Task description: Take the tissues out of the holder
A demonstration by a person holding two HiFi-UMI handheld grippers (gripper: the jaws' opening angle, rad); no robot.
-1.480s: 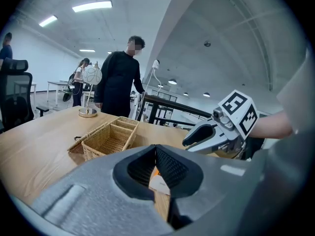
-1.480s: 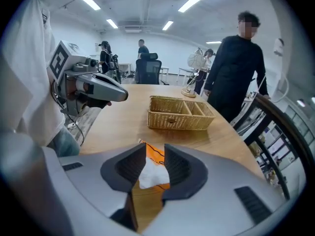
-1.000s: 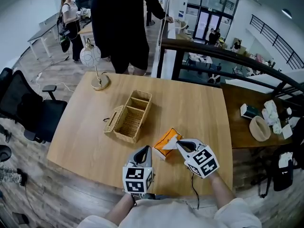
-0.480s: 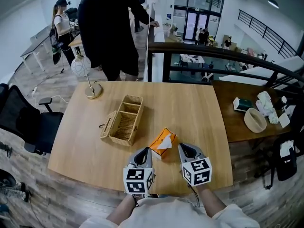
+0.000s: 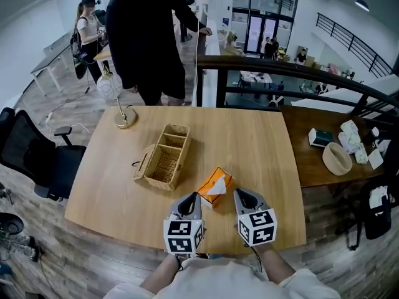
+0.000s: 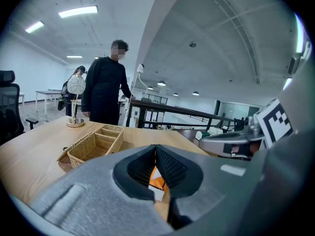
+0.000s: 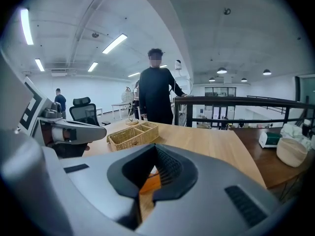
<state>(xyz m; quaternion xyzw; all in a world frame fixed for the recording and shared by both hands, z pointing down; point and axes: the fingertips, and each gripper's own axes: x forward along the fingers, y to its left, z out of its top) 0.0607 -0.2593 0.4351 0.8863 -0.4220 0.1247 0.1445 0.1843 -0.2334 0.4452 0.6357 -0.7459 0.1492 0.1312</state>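
An orange tissue pack (image 5: 214,186) with a white tissue sticking out of its top lies on the wooden table (image 5: 249,142), just right of the empty wicker holder (image 5: 163,156). My left gripper (image 5: 192,195) sits at the pack's near left corner and my right gripper (image 5: 239,194) just to its right, apart from it. Both are shut with nothing between the jaws. In the left gripper view the closed gripper (image 6: 156,150) points at the pack (image 6: 157,177) beyond, with the holder (image 6: 93,144) to the left. The right gripper view shows its closed gripper (image 7: 156,150), the pack (image 7: 147,183) and the holder (image 7: 133,134).
A small lamp (image 5: 121,114) stands at the table's far left corner. A person in black (image 5: 149,36) stands at the far edge. An office chair (image 5: 31,154) is on the left. A darker side table (image 5: 324,167) with a bowl (image 5: 338,159) adjoins on the right.
My right gripper has drawn back from the tissue on top of the pack and rolled upright beside it. The left gripper has barely shifted. The pack stays on the table.
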